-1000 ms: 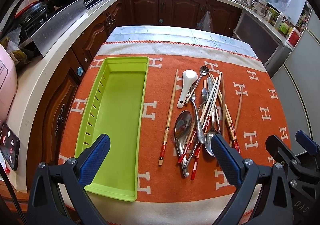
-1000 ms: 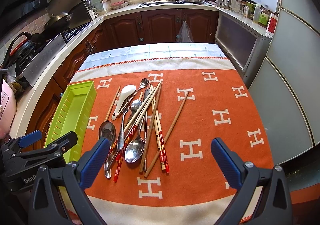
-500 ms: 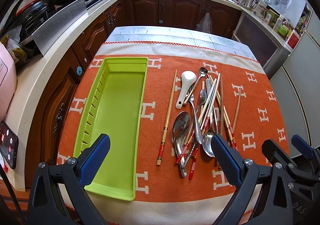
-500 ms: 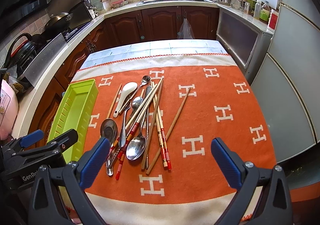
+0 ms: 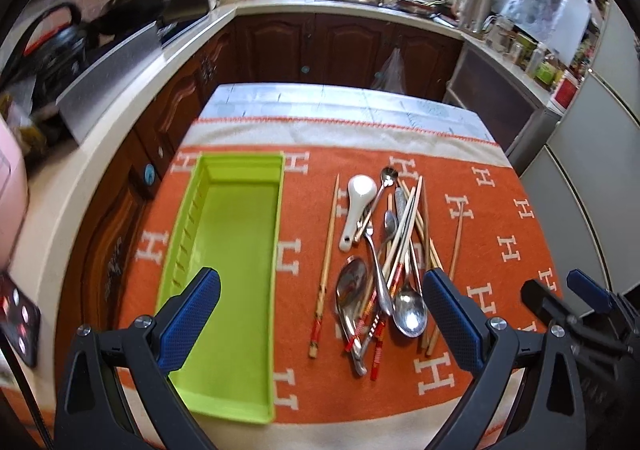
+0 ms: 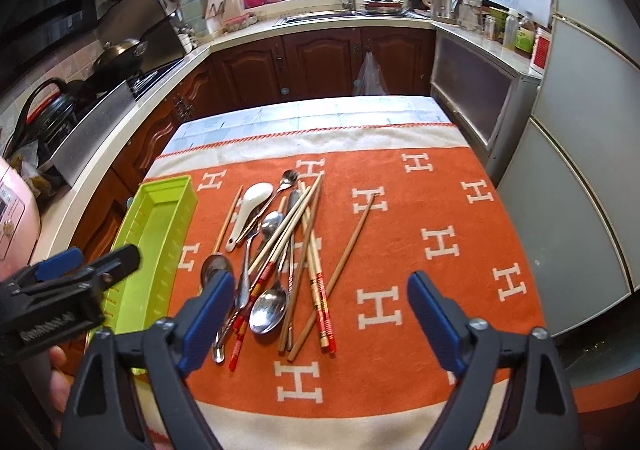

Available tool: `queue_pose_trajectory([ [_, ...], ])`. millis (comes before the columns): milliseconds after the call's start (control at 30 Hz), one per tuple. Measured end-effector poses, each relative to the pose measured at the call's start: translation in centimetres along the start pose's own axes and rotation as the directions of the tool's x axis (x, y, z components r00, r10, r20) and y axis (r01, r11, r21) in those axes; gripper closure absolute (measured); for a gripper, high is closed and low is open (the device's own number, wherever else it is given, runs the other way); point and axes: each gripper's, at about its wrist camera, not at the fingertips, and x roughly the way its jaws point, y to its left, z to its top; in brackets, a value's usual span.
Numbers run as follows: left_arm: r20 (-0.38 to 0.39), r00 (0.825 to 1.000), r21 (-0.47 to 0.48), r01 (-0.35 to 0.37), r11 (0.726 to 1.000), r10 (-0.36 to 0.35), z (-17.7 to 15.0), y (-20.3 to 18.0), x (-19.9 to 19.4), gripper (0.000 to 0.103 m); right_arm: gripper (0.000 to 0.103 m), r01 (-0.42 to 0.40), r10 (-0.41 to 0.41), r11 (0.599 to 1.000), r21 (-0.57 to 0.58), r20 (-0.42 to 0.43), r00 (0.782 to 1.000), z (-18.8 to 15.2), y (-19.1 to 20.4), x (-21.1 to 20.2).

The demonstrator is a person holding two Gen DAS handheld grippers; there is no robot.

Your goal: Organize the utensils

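The right gripper [image 6: 320, 318] hangs above the near part of an orange cloth [image 6: 420, 330] patterned with white H shapes. Its blue-padded jaws are closing, with nothing touching the pads; they frame the near ends of a utensil pile [image 6: 280, 250] lying below them on the cloth.

The left gripper [image 5: 320, 314] is beside it, jaws spread wide and holding nothing. In its own view, one finger [image 5: 188, 314] hangs over the near end of a lime-green tray [image 5: 236, 250] and the other over the near right edge of the pile.

The pile lies on the cloth just right of the tray, not touching it. It is a loose tangle of wooden chopsticks, some with red-banded ends, and several metal spoons, the largest spoon [image 6: 269, 310] with its bowl nearest the grippers. A white ceramic spoon [image 5: 357, 210] rests at the pile's far left edge. One chopstick [image 5: 326, 266] lies alone between the pile and the tray. Another chopstick [image 6: 350, 254] lies angled at the pile's right side.

The tray is long and has no utensils in it. Beyond the cloth, dark wooden kitchen cabinets [image 6: 320, 58] run beneath a pale counter.
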Motion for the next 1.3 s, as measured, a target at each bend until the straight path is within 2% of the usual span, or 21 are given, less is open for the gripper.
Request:
queue_pose_trajectory([
  [100, 0.014, 0.999, 0.029, 0.052, 0.998, -0.052, 1.3, 0.6, -0.1, 0.003, 0.031, -0.010, 0.010, 1.000, 0.021, -0.007, 1.000, 0.6, -1.1, 0.4],
  [167, 0.004, 0.996, 0.040, 0.094, 0.995, -0.094, 2.3, 0.9, 0.4, 0.008, 0.037, -0.023, 0.024, 0.999, 0.032, -0.027, 0.999, 1.1, -1.7, 1.0],
  [233, -0.028, 0.993, 0.043, 0.120, 0.992, -0.118, 3.2, 1.0, 1.6, 0.021, 0.046, -0.059, 0.061, 0.997, 0.048, -0.051, 0.997, 1.6, -2.3, 1.8],
  [267, -0.046, 0.990, 0.041, 0.132, 0.990, -0.130, 3.4, 1.0, 2.3, 0.025, 0.048, -0.073, 0.076, 0.996, 0.055, -0.061, 0.995, 1.8, -2.5, 2.2],
  [333, -0.109, 0.981, 0.034, 0.167, 0.985, -0.163, 3.9, 0.9, 4.4, 0.043, 0.052, -0.092, 0.098, 0.993, 0.075, -0.086, 0.991, 2.3, -3.1, 3.3],
  [367, -0.135, 0.975, 0.028, 0.184, 0.982, -0.179, 3.9, 0.7, 5.3, 0.048, 0.053, -0.097, 0.104, 0.992, 0.081, -0.092, 0.990, 2.6, -3.4, 3.7],
  [433, -0.184, 0.960, 0.008, 0.214, 0.977, -0.209, 4.0, 0.7, 7.1, 0.068, 0.054, -0.097, 0.109, 0.990, 0.104, -0.113, 0.988, 3.2, -4.1, 5.0],
  [467, -0.206, 0.954, 0.003, 0.221, 0.975, -0.216, 4.0, 0.6, 8.1, 0.072, 0.054, -0.098, 0.112, 0.989, 0.113, -0.120, 0.986, 3.4, -4.4, 5.5],
  [533, -0.233, 0.952, 0.007, 0.205, 0.979, -0.198, 4.1, 0.4, 9.7, 0.085, 0.054, -0.101, 0.121, 0.985, 0.141, -0.145, 0.982, 3.9, -5.2, 7.0],
  [700, -0.277, 0.944, 0.030, 0.194, 0.981, -0.178, 4.6, -0.2, 12.6, 0.092, 0.062, -0.111, 0.156, 0.972, 0.206, -0.222, 0.962, 4.0, -6.6, 10.6],
  [833, -0.329, 0.933, 0.043, 0.171, 0.984, -0.147, 4.9, -0.8, 15.4, 0.092, 0.075, -0.119, 0.202, 0.953, 0.280, -0.290, 0.935, 3.7, -7.5, 13.7],
  [1000, -0.393, 0.912, 0.031, 0.139, 0.990, -0.116, 4.7, -0.9, 18.3, 0.092, 0.078, -0.107, 0.229, 0.935, 0.339, -0.343, 0.911, 3.2, -8.0, 16.3],
  [1300, -0.422, 0.905, 0.046, 0.081, 0.996, -0.054, 4.3, -0.8, 20.8, 0.092, 0.078, -0.054, 0.162, 0.964, 0.259, -0.417, 0.894, 2.7, -5.5, 18.2],
])
